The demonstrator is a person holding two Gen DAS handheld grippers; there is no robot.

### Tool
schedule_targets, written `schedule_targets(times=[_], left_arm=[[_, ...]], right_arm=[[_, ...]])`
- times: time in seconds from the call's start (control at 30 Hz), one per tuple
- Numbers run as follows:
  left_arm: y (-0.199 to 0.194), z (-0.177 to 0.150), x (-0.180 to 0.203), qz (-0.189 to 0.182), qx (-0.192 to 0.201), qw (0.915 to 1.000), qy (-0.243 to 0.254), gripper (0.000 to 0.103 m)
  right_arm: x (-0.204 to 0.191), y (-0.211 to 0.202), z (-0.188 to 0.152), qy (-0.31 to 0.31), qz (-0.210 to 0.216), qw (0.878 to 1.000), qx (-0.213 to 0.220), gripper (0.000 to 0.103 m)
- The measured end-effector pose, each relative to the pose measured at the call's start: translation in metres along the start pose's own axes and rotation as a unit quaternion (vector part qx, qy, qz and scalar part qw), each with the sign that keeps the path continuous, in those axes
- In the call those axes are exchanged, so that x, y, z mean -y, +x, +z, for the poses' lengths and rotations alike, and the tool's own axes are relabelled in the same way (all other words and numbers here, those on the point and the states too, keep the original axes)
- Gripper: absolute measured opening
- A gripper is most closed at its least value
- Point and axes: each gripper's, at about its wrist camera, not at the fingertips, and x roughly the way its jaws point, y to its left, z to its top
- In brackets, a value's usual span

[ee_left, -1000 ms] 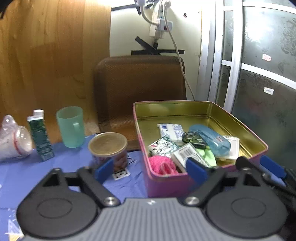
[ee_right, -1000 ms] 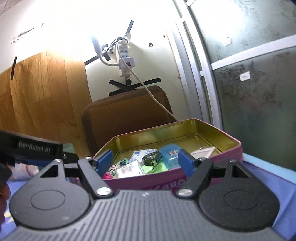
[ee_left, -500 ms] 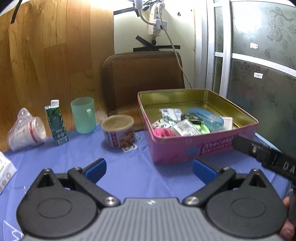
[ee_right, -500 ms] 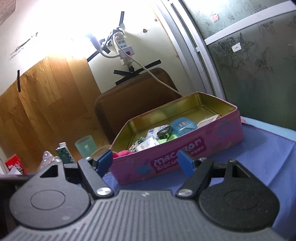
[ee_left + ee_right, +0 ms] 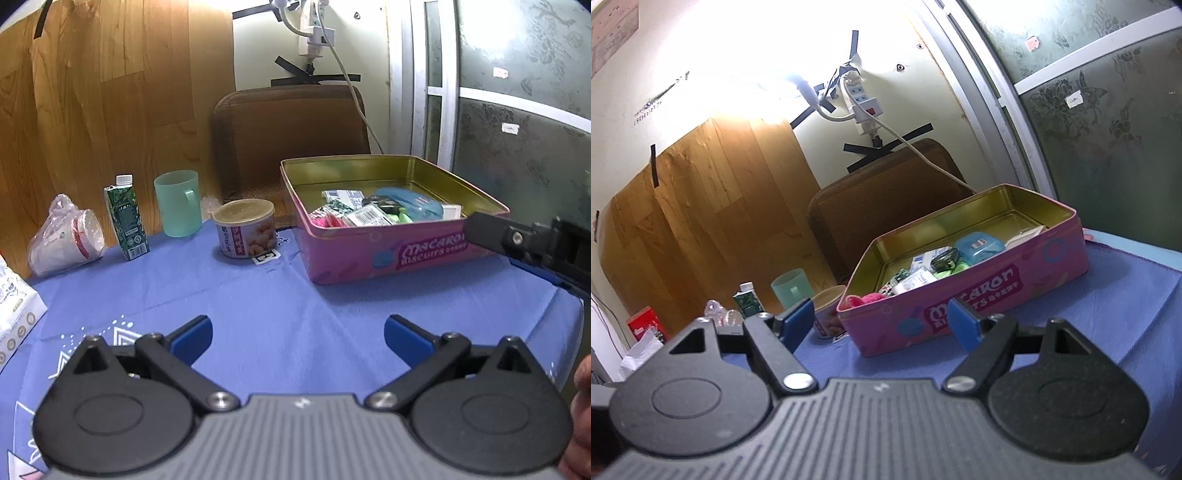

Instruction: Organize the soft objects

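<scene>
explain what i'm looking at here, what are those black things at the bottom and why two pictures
There is no robot arm: a person holds one hand-held gripper in each hand, and each carries a camera looking forward along its two blue-tipped fingers. One picture comes from the left hand-held gripper, the other from the right hand-held gripper. The black shapes at the bottom are the grippers' own bodies.

Both are open and hold nothing.

On the blue tablecloth sits a pink tin with no lid on it, holding small packets and a pink fluffy item. To its left, in the left view, stand a snack can, a green cup, a small carton and a bagged cup.
</scene>
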Motion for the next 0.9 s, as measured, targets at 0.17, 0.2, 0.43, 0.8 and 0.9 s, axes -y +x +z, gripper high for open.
schedule_targets(times=[0.17, 0.2, 0.43, 0.8, 0.9], left_arm=[[-0.006, -0.0036, 0.0017, 0.011, 0.008, 0.9998, 0.011, 0.103], [-0.0072, -0.0044, 0.0019, 0.014, 0.011, 0.9997, 0.014, 0.103], [-0.0081, -0.0067, 0.0032, 0.013, 0.015, 0.9996, 0.02, 0.103], [-0.0007, -0.0083, -0.0043, 0.013, -0.002, 0.9999, 0.005, 0.103], [-0.0004, -0.0087, -0.0056, 0.016, -0.002, 0.9999, 0.002, 0.103]], right_arm=[[-0.0036, -0.0031, -0.0009, 0.005, 0.01, 1.0, 0.0, 0.082], [-0.0043, -0.0032, -0.001, 0.006, 0.011, 1.0, -0.001, 0.082], [-0.0055, -0.0056, -0.0007, 0.002, 0.011, 1.0, -0.004, 0.082], [-0.0072, -0.0029, -0.0016, 0.002, 0.009, 1.0, -0.011, 0.083], [-0.0079, -0.0034, -0.001, 0.002, 0.009, 1.0, -0.01, 0.083]])
